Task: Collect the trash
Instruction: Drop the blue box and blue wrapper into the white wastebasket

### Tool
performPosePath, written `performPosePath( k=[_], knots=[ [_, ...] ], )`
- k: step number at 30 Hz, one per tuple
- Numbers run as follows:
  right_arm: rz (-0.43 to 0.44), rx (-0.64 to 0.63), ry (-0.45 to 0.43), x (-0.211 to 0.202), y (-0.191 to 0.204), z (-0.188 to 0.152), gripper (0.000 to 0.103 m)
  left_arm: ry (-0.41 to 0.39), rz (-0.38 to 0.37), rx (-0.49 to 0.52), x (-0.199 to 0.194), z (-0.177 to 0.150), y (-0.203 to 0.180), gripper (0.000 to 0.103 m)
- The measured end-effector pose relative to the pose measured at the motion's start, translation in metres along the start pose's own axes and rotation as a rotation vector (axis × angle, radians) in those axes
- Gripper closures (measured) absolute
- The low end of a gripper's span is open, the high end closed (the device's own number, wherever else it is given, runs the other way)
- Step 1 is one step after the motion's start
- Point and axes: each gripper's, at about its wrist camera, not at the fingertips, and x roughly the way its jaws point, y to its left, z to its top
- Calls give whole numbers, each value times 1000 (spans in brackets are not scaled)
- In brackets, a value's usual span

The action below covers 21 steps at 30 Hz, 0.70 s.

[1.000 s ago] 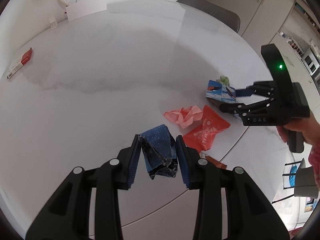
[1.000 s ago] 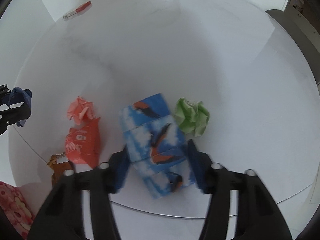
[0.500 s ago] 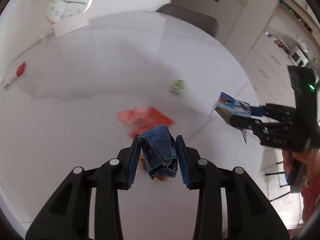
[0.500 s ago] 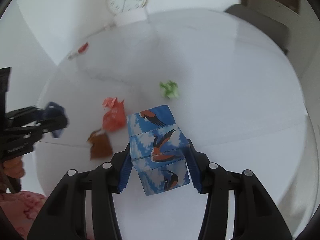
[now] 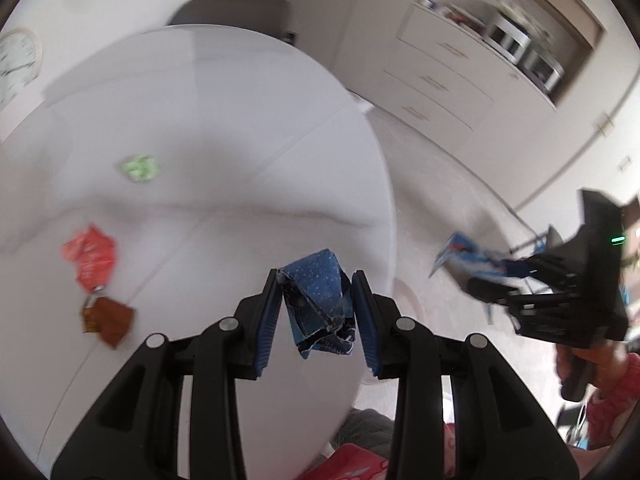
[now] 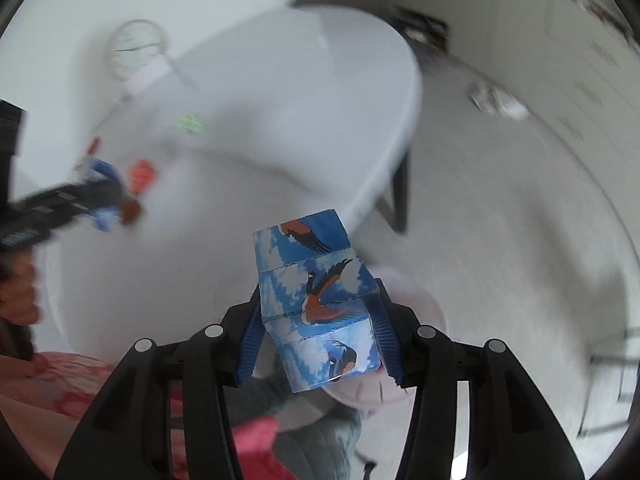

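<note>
Left wrist: jaws pinch blue wrapper (image 5: 318,302); right's clamp bird carton (image 6: 320,300).

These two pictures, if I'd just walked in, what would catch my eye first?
Probably the blue box printed with birds, gripped in the right gripper out past the edge of the white round table. Next, the crumpled dark blue wrapper clamped in the left gripper. Red, brown and green scraps lie on the table.
</note>
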Motion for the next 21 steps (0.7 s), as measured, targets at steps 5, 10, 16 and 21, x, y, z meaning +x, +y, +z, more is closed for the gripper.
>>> performPosePath(
  k=[5,10,16,21],
  knots=[
    [-35,108,166,78,-50,-38,53,53,-7,70,14,0,-36,67],
    [-22,176,309,155,-74,-59,53,102,18,104,23,-8,-58,67],
    [18,159,428,220,-75,-77,51,147,53,111,35,-13,-77,67],
    [39,165,450,230,-71,-78,39,163,68,123,44,-17,-88,67]
  ],
)
